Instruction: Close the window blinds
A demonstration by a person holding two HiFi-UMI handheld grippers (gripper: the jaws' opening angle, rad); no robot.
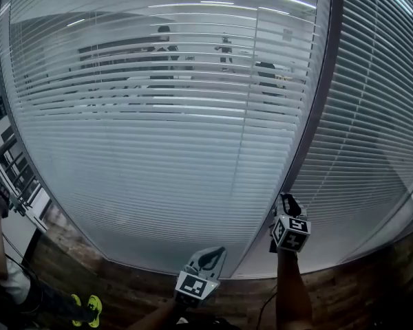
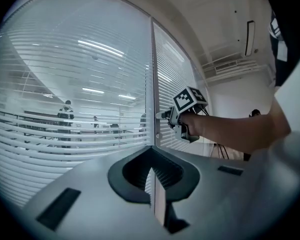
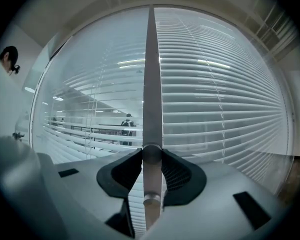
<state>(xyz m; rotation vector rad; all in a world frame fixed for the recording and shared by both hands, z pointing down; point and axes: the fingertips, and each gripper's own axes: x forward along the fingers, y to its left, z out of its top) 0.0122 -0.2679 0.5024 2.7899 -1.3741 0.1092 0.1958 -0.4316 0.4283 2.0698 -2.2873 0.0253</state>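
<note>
Holds the left gripper [image 1: 213,256] low and forward above the wooden floor [image 1: 124,287], jaws drawn together with nothing between, aimed up at the glass. Stretches the right forearm [image 1: 292,287] up and ahead, higher than the left, carrying the right gripper [image 1: 286,201] onto the post [image 1: 310,129] between two panes. Clamps its jaws on a round knob [image 3: 151,154] on that post, one pad at each side. Faces, beyond, the window blinds [image 1: 158,129] across both panes: slats on the left pane tilted partly open in the upper half, letting through a person [image 1: 164,43] standing in a lit room.
</note>
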